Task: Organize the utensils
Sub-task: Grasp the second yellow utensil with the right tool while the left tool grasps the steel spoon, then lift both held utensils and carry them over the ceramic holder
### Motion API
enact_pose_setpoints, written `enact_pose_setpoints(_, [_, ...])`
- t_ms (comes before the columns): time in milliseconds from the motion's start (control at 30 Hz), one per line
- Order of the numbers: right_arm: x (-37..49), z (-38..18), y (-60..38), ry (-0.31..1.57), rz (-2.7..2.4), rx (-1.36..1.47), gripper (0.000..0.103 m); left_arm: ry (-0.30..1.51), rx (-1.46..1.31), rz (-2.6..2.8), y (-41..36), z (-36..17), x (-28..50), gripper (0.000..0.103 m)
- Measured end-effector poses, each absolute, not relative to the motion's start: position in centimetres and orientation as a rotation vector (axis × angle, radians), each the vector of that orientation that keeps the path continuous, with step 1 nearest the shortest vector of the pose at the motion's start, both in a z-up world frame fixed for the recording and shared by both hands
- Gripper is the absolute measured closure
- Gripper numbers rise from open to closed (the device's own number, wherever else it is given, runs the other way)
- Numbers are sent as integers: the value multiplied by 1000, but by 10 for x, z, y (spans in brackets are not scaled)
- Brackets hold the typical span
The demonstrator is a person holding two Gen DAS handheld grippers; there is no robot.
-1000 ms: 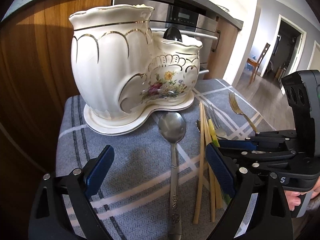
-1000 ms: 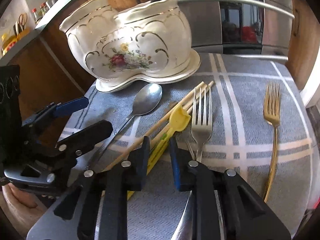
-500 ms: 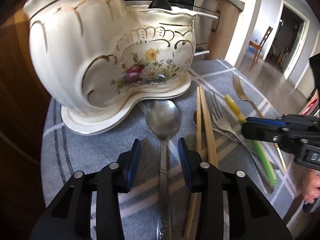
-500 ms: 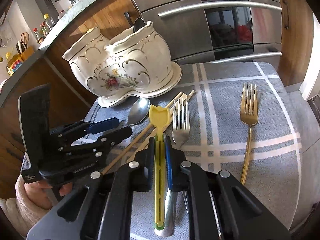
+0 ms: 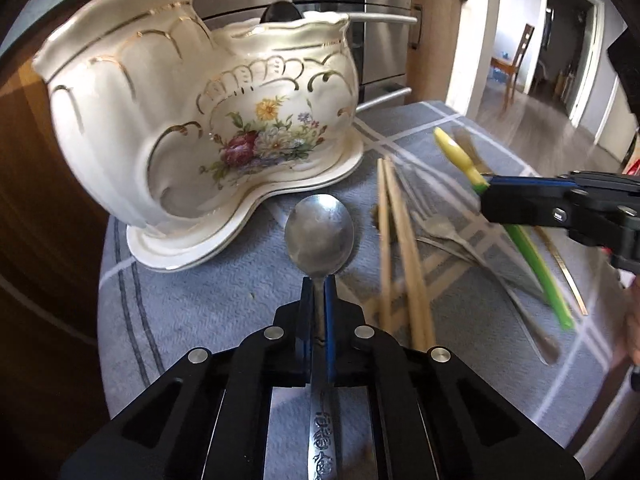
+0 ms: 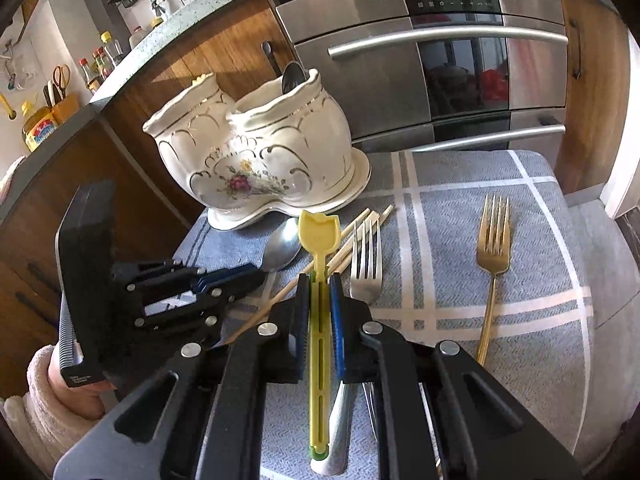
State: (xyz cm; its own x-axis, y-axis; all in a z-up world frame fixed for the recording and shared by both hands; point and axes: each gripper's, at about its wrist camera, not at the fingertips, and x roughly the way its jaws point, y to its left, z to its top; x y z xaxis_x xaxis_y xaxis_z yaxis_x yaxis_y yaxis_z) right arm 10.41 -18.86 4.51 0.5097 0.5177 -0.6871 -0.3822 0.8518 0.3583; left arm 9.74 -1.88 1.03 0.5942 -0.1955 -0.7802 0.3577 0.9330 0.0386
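— Stock on the tabletop, please. What have I got in the left tool [image 5: 319,286]?

— Item one: steel spoon [image 5: 319,233]. My left tool has just been closing and now grips its neck right behind the bowl; the engraved handle runs back between the fingers. The bowl lies just in front of the holder's saucer.

— And the right tool [image 6: 321,282]?

— Item two: yellow-and-green clip [image 6: 319,320], slotted, with a tulip-shaped tip. My right tool is clenched on its shaft, tip pointing towards the holder. In the left view it hangs in the air above the forks, slightly blurred.

— The holder itself?

— Item three: cream china holder [image 6: 256,152], two compartments, gold trim, flower print, on a matching saucer at the far left of the blue checked cloth [image 6: 540,280]. One dark spoon [image 6: 293,76] stands in the right-hand compartment as my right camera sees it. The other compartment's contents I cannot make out.

— What is loose?

— Item four: wooden chopsticks [image 5: 400,240], lying together right of the steel spoon. Item five: steel fork [image 6: 366,256], tines towards the holder, just beside the chopstick tips. Item six: gold fork [image 6: 493,240], well apart on the right, tines pointing away from me.

— Anything behind?

— Steel oven front [image 6: 440,60] with bar handles, wooden cabinet doors either side.
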Motion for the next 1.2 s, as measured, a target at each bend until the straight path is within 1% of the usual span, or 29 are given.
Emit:
enact_pose_setpoints(133, [104, 49, -193, 862, 543, 190, 93, 823, 178, -347, -14, 30, 80, 97])
enact_pose_setpoints(333, [103, 55, -197, 817, 546, 213, 93, 687, 129, -352, -4, 70, 59, 97])
enact_pose_setpoints(467, [100, 64, -198, 748, 564, 222, 93, 590, 68, -369, 9, 99, 48, 97])
enact_pose_setpoints(567, [101, 73, -198, 683, 561, 228, 93, 491, 31, -353, 25, 132, 42, 97])
enact_pose_setpoints(833, [125, 99, -199, 584, 536, 276, 93, 370, -48, -361, 39, 182, 65, 97])
enact_pose_setpoints(1033, [145, 135, -176, 439, 559, 237, 93, 277, -67, -341, 41, 216, 88, 97])
enact_pose_setpoints(1200, [165, 146, -158, 336, 600, 245, 93, 212, -90, -278, 51, 225, 96, 97])
